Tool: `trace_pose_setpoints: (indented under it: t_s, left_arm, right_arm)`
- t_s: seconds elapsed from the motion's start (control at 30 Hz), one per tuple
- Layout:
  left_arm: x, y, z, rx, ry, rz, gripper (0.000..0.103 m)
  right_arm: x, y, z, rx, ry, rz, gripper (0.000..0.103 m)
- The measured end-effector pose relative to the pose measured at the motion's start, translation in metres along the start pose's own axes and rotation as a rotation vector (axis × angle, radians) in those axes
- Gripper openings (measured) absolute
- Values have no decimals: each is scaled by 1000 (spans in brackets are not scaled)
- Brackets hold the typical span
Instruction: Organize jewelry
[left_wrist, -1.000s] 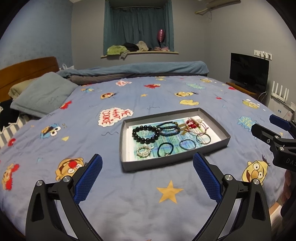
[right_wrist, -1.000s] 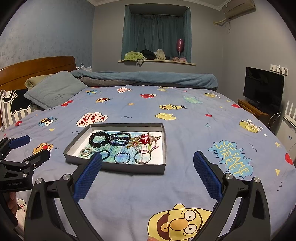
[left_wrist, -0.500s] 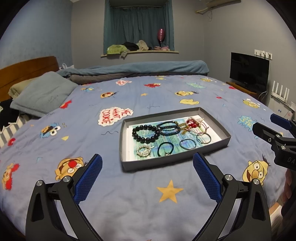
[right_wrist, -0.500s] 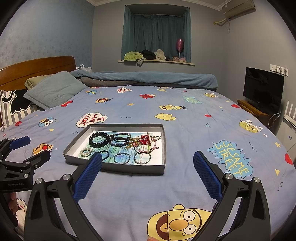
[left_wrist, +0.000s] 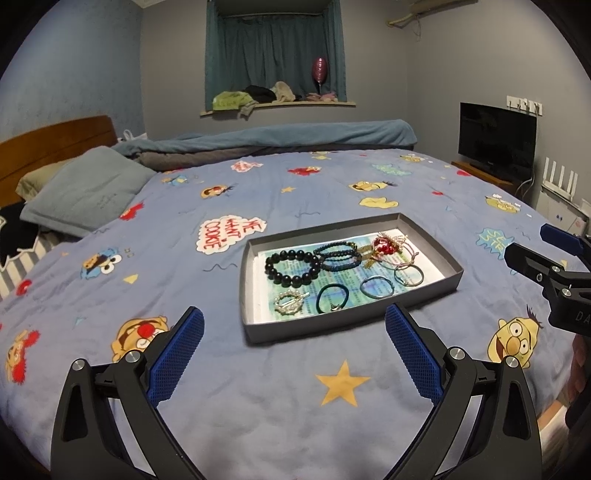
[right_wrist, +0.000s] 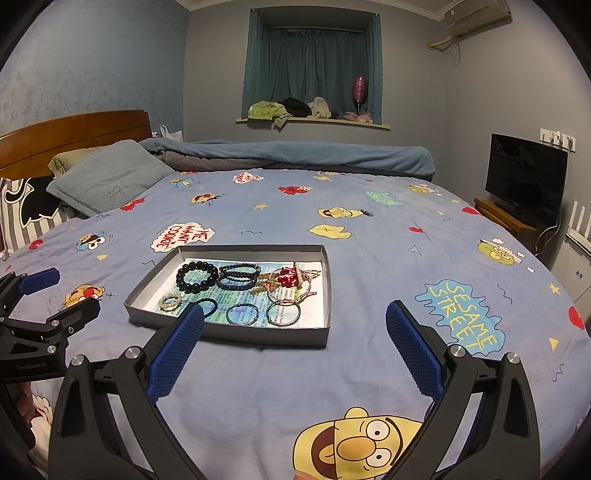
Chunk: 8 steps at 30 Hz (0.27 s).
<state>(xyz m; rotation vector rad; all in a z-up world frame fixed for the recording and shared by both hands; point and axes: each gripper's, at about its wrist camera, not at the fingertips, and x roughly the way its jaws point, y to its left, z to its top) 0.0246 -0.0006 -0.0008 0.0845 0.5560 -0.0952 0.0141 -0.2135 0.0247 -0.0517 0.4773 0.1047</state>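
Bed (left_wrist: 229, 398) with blue cartoon-print cover; grey shallow tray (left_wrist: 255, 334) of jewelry on it near middle; grey-blue pillow (left_wrist: 88, 188) by wooden headboard; rolled blue blanket (left_wrist: 280, 136) along far edge

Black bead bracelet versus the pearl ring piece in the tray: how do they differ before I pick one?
The black bead bracelet is dark, with large round beads; the pearl ring piece is pale, with tiny beads. The bracelet is the wider loop and lies farther back, the pearl piece nearer the tray's front edge. Both lie flat, untouched, on the tray's left side.
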Motion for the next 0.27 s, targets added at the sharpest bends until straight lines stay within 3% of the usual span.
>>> trace_pose_setpoints:
  t_s: [0.27]
  left_arm:
    - [9, 4, -1, -12, 33, -10, 98]
  right_arm:
    - [6, 0, -3, 0, 22, 5, 97]
